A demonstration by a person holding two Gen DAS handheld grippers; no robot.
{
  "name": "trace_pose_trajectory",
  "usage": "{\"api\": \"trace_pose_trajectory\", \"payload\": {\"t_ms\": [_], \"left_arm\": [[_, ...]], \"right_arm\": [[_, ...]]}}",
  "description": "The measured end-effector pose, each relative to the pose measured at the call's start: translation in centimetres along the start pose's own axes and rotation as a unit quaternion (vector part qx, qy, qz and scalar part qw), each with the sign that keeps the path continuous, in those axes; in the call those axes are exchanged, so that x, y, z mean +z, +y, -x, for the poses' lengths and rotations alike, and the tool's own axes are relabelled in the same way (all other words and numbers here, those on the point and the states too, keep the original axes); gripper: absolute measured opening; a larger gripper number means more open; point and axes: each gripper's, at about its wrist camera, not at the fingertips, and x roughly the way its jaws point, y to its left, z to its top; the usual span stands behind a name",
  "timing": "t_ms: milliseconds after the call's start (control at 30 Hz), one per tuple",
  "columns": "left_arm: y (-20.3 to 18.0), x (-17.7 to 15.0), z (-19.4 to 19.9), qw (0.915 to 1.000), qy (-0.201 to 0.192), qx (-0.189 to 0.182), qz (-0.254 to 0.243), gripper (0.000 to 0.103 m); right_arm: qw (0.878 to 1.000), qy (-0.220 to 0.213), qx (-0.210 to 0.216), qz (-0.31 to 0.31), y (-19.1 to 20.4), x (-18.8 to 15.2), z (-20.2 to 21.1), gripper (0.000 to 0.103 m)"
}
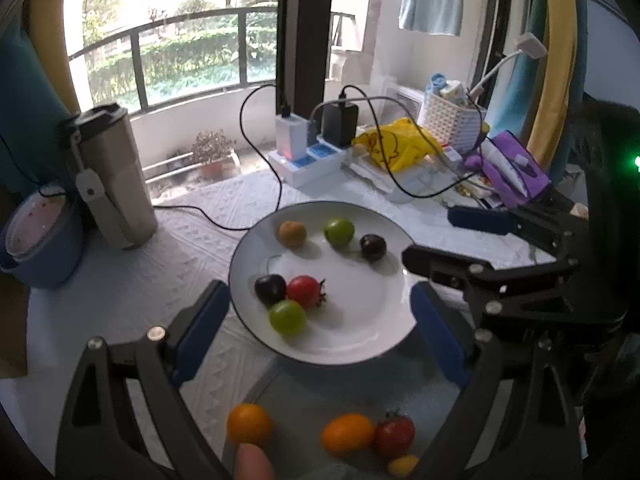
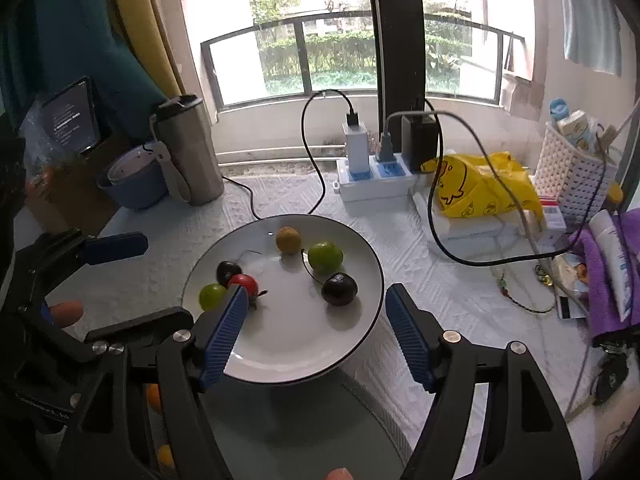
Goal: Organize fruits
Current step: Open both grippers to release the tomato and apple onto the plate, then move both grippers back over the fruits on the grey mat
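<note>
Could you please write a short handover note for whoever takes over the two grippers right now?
Left gripper: open, nothing between its pads.
Right gripper: open, also empty.
White plate: holds six fruits, among them a red tomato, two green fruits, two dark ones and a brownish one.
Done: those six are on the plate.
Left: near the left gripper lie two orange fruits, another red tomato and a small yellow piece, not yet on the plate; probably they go next.

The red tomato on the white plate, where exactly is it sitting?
In the left wrist view the red tomato lies on the plate's near left part, touching a dark fruit on its left and a green fruit just in front.
</note>
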Motion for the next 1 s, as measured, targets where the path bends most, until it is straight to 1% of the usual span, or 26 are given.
{"api": "trace_pose_trajectory", "payload": {"t_ms": [133,333,433,567,733,1000], "left_arm": [[-0.2,-0.3,1.8,0.9999,-0.015,0.005,0.004,0.093],[-0.4,-0.9,5.5,0.9981,-0.058,0.021,0.006,0.093],[-0.3,-1.4,7.3,0.9973,-0.069,0.018,0.012,0.093],[-0.3,-2.1,8.9,0.9968,-0.076,0.023,0.015,0.093],[-0.2,-3.7,10.7,0.9957,-0.080,0.045,0.015,0.093],[0.9,-6.5,12.1,0.9950,-0.076,0.054,0.037,0.093]], "right_arm": [[1.000,-0.012,-0.004,0.005,0.6,-0.1,1.7,0.075],[0.999,-0.029,-0.010,0.015,1.6,-0.4,4.5,0.075],[0.999,-0.038,-0.013,0.020,2.2,-0.6,5.9,0.075],[0.998,-0.047,-0.016,0.026,3.1,-1.0,7.6,0.075],[0.998,-0.054,-0.017,0.036,4.2,-1.6,9.1,0.075],[0.998,-0.046,-0.015,0.049,5.9,-2.9,9.5,0.075]]}}
